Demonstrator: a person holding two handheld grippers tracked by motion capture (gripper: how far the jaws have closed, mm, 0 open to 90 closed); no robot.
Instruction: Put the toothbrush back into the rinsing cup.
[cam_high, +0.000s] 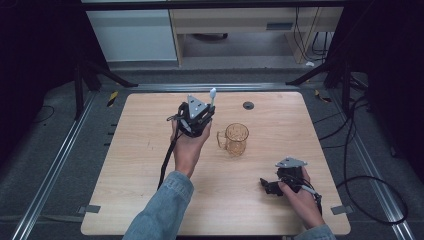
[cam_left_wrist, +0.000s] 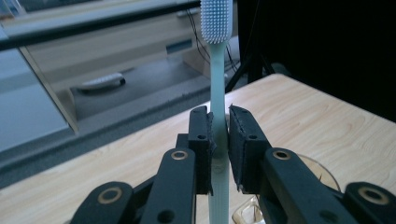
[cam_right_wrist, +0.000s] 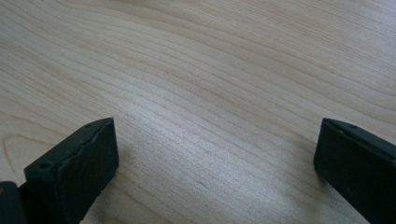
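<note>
1. High view puts the left gripper (cam_high: 196, 119) at the upper middle of the frame, raised above the desk (cam_high: 140, 165), with a pale toothbrush (cam_high: 212, 95) standing up out of it; the amber glass mug (cam_high: 235, 139) stands on the desk just to the right of that hand.
2. Left gripper view shows the jaws closed on the toothbrush (cam_left_wrist: 218, 93) handle, bristle head at the top of the frame and the mug's rim (cam_left_wrist: 322, 170) at the lower right, beneath the jaws.
3. Risk: the handle is slim and smooth, and the pads (cam_left_wrist: 243, 140) pinch it on a narrow stretch, so a quick tilt could let it pivot or slide down through the grip.
4. Risk: if the brush is meant for the mug, its lower end may catch the rim, because the mouth is small and sits off to one side of the jaws; the light mug could then tip or skid.
5. Right gripper (cam_high: 274, 186), at the lower right of the high view, lies low by the desk with its jaws spread wide and nothing between them, well apart from the mug, so it cannot steady it.
</note>
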